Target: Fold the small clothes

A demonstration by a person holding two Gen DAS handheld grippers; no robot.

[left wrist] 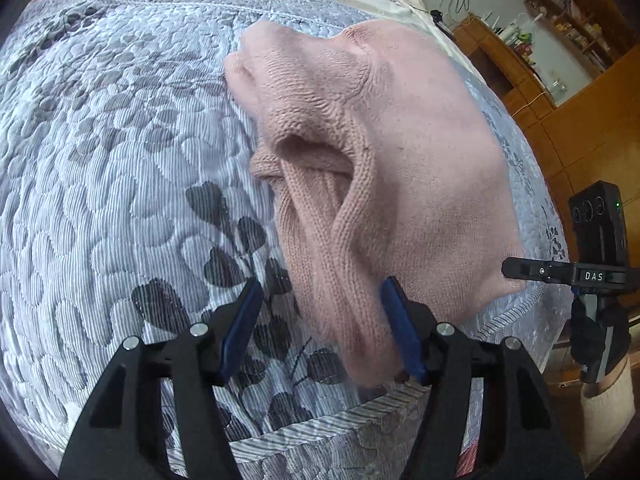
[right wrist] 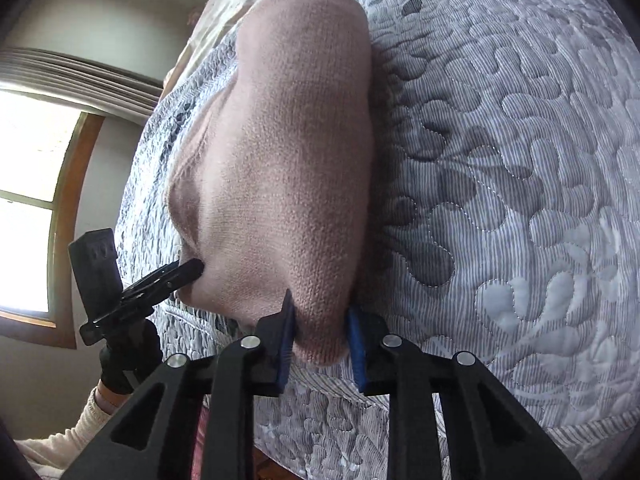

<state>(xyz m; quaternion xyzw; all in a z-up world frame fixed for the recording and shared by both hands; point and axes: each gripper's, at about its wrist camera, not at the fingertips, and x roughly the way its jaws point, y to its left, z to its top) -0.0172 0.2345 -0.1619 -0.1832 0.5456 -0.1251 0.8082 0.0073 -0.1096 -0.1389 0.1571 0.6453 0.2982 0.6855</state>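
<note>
A pink knit sweater (left wrist: 420, 160) lies partly folded on a grey quilted bedspread (left wrist: 120, 160), near its front edge. My left gripper (left wrist: 322, 320) is open, and a rolled fold of the sweater runs between its fingers. That fold touches the right pad (left wrist: 400, 332) and stands clear of the left one. In the right wrist view the sweater (right wrist: 288, 160) stretches away over the bedspread (right wrist: 500, 160). My right gripper (right wrist: 320, 340) is shut on the sweater's near corner, which fills the gap between the pads. Each gripper also shows from the side in the other's view: right gripper (left wrist: 510, 269), left gripper (right wrist: 196, 268).
The bedspread's edge (left wrist: 320, 420) drops off just in front of both grippers. Wooden shelves and cabinets (left wrist: 560, 80) stand to the right of the bed. A bright window (right wrist: 32, 160) lies to the left. A gloved hand (right wrist: 124, 360) with a cream sleeve (right wrist: 60, 440) holds the left gripper.
</note>
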